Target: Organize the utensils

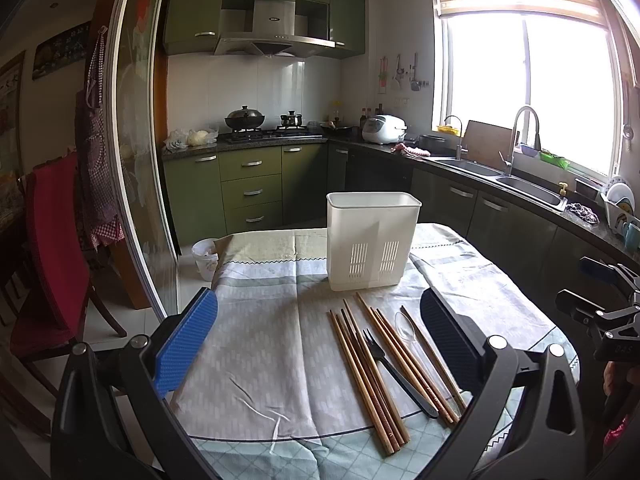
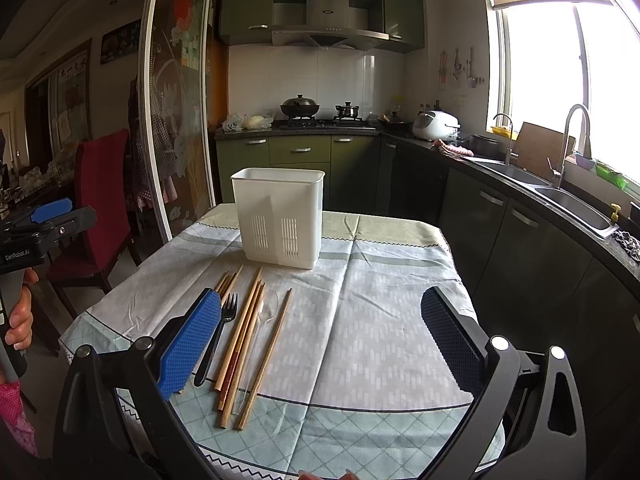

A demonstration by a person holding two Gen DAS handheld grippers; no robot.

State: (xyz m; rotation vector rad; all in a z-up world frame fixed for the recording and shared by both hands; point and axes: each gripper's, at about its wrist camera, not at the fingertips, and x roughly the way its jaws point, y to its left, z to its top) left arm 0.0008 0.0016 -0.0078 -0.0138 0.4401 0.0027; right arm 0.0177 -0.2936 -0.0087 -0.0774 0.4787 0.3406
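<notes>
We hold the left tool [image 1: 320, 344] and the right tool [image 2: 322, 340] spread wide, gripping nothing, above the cloth-covered worktop [image 1: 256, 320]. The white holder [image 1: 372, 240] stands upright at the far side. Near it, flat on the cloth, lie the chopsticks [image 1: 360, 376], a black fork [image 1: 394, 370] among them, and a clear spoon [image 1: 408, 332] touching them.
</notes>
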